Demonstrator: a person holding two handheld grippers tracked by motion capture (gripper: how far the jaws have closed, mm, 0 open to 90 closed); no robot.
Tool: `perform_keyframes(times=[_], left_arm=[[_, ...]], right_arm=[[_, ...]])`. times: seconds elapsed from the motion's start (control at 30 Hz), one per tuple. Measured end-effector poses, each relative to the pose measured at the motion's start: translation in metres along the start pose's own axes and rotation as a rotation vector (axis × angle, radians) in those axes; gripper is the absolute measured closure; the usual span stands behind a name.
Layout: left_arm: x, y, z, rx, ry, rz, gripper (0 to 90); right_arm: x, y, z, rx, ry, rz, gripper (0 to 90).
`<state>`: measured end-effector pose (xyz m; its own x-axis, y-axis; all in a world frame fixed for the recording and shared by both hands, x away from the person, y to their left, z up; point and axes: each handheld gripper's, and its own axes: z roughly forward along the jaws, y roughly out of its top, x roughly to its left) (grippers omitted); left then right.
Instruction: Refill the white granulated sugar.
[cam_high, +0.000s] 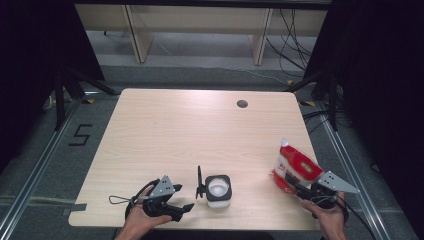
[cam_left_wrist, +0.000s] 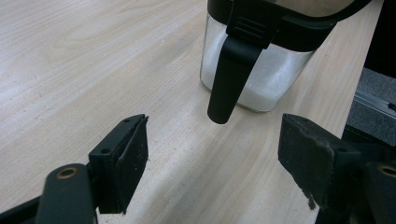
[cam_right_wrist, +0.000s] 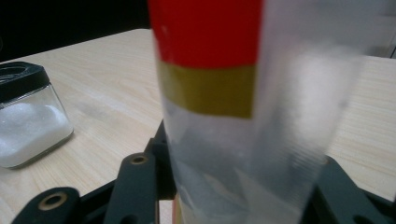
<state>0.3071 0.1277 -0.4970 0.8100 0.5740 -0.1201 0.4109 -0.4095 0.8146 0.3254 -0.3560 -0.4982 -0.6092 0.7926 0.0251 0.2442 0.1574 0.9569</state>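
High view: my right gripper (cam_high: 299, 189) pinches the red refill pouch (cam_high: 295, 167), well apart from the open jar (cam_high: 218, 190). My left gripper (cam_left_wrist: 215, 161) waits spread beside the jar; I judge pouring not yet begun.

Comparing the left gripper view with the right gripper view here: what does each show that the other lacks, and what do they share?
Left gripper view alone: the left hand-held gripper with its jaws open and nothing between them, and the black flip lid hanging down the side of the jar.

Right gripper view alone: the red and clear refill pouch standing between the jaws of the right hand-held gripper.

Both: the glass jar of white granules with its black collar, and the light wooden table.
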Motion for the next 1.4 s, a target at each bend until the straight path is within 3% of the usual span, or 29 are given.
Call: perform_keyframes(times=[0.03,0.07,0.1,0.13,0.17,0.2,0.27,0.3,0.33,0.37,0.43,0.47,0.5,0.53,0.63,0.67,0.73,0.8,0.87,0.9,0.93,0.97,1.0,1.03,1.07,1.1,1.27,1.37,1.4], left_arm=[[0.0,0.0,0.0,-0.001,0.0,-0.001,23.9],[0.0,0.0,0.0,0.0,-0.003,-0.002,23.9],[0.0,0.0,0.0,-0.001,0.0,-0.002,23.9],[0.0,0.0,0.0,-0.001,0.001,-0.002,23.9],[0.0,0.0,0.0,0.0,0.003,0.0,23.9],[0.0,0.0,0.0,0.001,-0.002,0.0,23.9],[0.002,0.001,-0.001,0.007,-0.007,0.013,23.9],[0.002,0.0,0.0,-0.001,0.001,0.022,23.9],[0.001,0.0,0.0,0.007,0.008,0.007,23.9],[0.001,0.0,0.0,0.007,0.008,0.007,23.9],[0.0,0.0,0.0,-0.001,0.002,-0.001,23.9],[0.001,0.0,0.0,0.002,-0.004,0.0,23.9],[0.001,0.001,-0.001,0.011,-0.008,0.004,23.9],[0.003,0.001,-0.001,0.006,0.004,0.038,23.9],[0.001,0.0,-0.001,0.004,0.011,-0.003,23.9],[0.003,0.001,-0.001,0.003,0.008,0.028,23.9],[0.003,0.001,-0.001,-0.004,-0.002,0.017,23.9],[0.003,0.001,-0.001,-0.004,0.002,0.02,23.9],[0.004,0.001,-0.001,-0.002,0.003,0.023,23.9],[0.004,0.001,-0.001,-0.001,0.003,0.022,23.9],[0.004,0.0,-0.001,0.0,0.004,0.015,23.9],[0.003,0.0,-0.002,0.004,0.0,-0.007,23.9],[0.004,0.0,-0.002,0.011,0.005,0.0,23.9],[0.004,0.0,-0.002,0.009,0.005,-0.003,23.9],[0.004,0.0,-0.002,0.003,0.003,-0.003,23.9],[0.005,0.001,-0.002,-0.003,0.006,0.024,23.9],[0.005,0.001,-0.002,-0.011,0.012,0.016,23.9],[0.005,0.001,-0.002,-0.01,0.013,0.016,23.9],[0.005,0.001,-0.002,-0.01,0.014,0.016,23.9]], right_arm=[[0.003,0.0,-0.001,-0.017,-0.001,0.049,54.2],[0.001,0.001,-0.002,-0.001,-0.016,0.02,52.8],[0.004,0.001,-0.003,-0.021,0.006,0.065,50.9],[0.002,0.001,-0.005,-0.018,-0.016,0.033,47.9],[0.003,0.002,-0.005,-0.032,0.0,0.064,45.6],[0.003,0.002,-0.008,-0.035,-0.026,0.062,43.4],[0.003,0.003,-0.011,-0.052,-0.015,0.082,39.8],[0.004,0.003,-0.014,-0.061,-0.033,0.084,39.1],[0.005,0.003,-0.015,-0.075,-0.023,0.088,37.7],[0.006,0.003,-0.017,-0.077,-0.043,0.101,36.7],[0.006,0.004,-0.021,-0.065,-0.051,0.093,33.4],[0.008,0.003,-0.022,-0.051,-0.086,0.116,32.1],[0.011,0.003,-0.025,-0.023,-0.085,0.152,31.7],[0.011,0.003,-0.027,-0.019,-0.087,0.15,31.2],[0.014,0.003,-0.031,-0.007,-0.108,0.122,30.2],[0.015,0.002,-0.032,-0.003,-0.131,0.11,29.3],[0.019,0.002,-0.036,0.033,-0.124,0.151,28.1],[0.019,0.001,-0.038,0.032,-0.124,0.128,28.0],[0.024,0.001,-0.043,0.063,-0.153,0.165,27.8],[0.022,0.0,-0.044,0.051,-0.149,0.125,27.7],[0.022,0.0,-0.045,0.058,-0.166,0.113,27.6],[0.025,0.0,-0.047,0.064,-0.166,0.147,27.1],[0.025,-0.001,-0.048,0.059,-0.168,0.141,27.0],[0.023,-0.001,-0.049,0.06,-0.183,0.098,26.8],[0.023,-0.002,-0.051,0.059,-0.186,0.09,25.8],[0.024,-0.002,-0.052,0.058,-0.177,0.099,25.7],[0.028,-0.003,-0.056,0.075,-0.192,0.082,24.1],[0.034,-0.004,-0.058,0.107,-0.197,0.127,22.2],[0.033,-0.005,-0.058,0.108,-0.197,0.111,22.1]])
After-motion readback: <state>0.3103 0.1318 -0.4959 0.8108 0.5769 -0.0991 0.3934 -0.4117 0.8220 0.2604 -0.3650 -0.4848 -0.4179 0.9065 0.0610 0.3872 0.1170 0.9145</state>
